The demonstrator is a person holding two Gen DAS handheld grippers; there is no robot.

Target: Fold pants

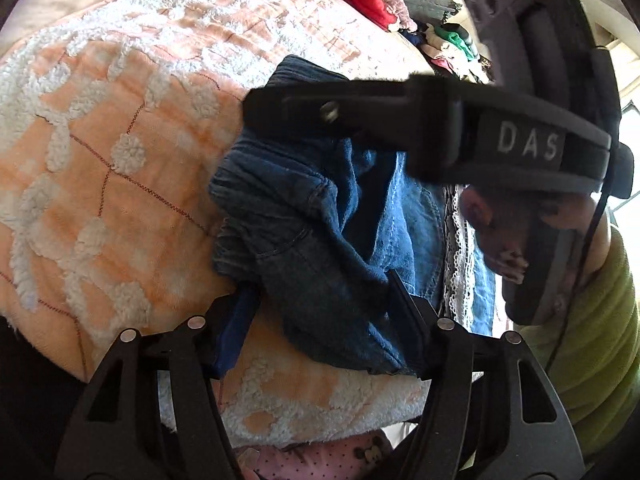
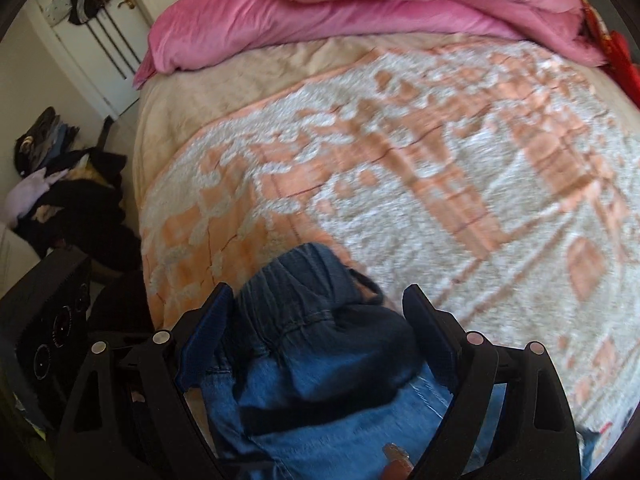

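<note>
Crumpled blue denim pants (image 1: 304,208) lie near the edge of a bed with an orange and white fleece blanket (image 1: 120,160). My left gripper (image 1: 320,300) has a bunched fold of the denim filling the gap between its fingers, and the pads press on it. In the right wrist view the gathered waistband of the pants (image 2: 312,344) sits between the fingers of my right gripper (image 2: 320,312), which stand apart, with a sliver of room at the right pad. One right finger (image 1: 320,112) reaches over the pants in the left wrist view, held by a hand (image 1: 500,232).
Pink bedding (image 2: 360,12) is heaped at the head of the bed. Dark clothes (image 2: 68,200) are piled on the floor left of the bed, near a white door (image 2: 100,40). More clothes (image 1: 448,44) lie beyond the far side. A green sleeve (image 1: 592,320) is at the right.
</note>
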